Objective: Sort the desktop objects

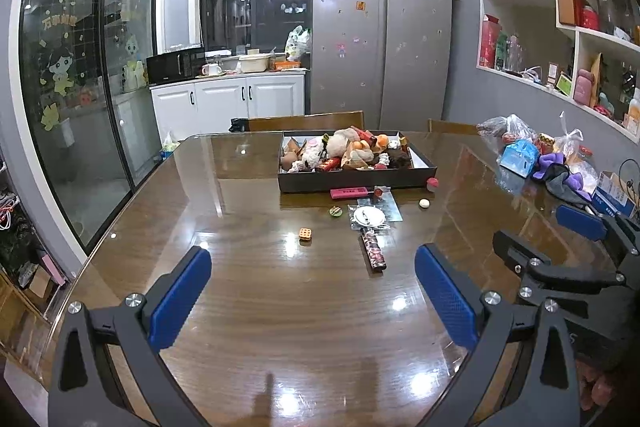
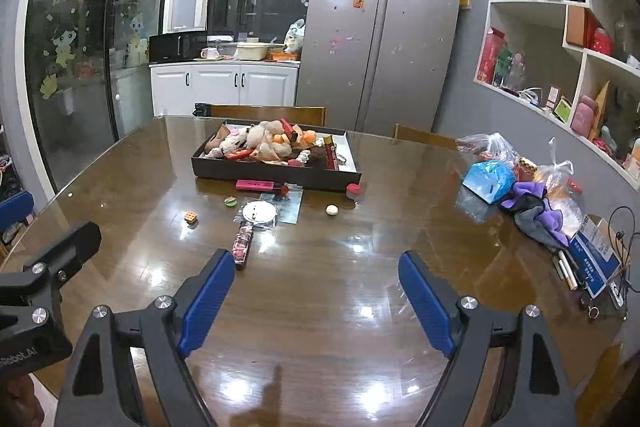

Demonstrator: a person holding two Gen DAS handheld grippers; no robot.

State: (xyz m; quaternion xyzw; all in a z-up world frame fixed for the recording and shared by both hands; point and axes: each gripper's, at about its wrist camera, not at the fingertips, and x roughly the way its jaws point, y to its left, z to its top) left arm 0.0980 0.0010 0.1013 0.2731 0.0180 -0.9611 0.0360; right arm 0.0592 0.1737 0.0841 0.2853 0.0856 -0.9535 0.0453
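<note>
Both left gripper (image 1: pixel 313 301) and right gripper (image 2: pixel 316 303) spread wide, empty, above table (image 2: pixel 320 327); near far edge, before full tray (image 2: pixel 276 175), patterned bar (image 2: pixel 244 245): likely light, stiff, best pinched across narrow sides.

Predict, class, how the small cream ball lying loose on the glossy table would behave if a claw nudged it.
The cream ball looks round, so it would probably roll. The table is glossy and reflective, so little may slow it. Being small, it is probably light.
</note>
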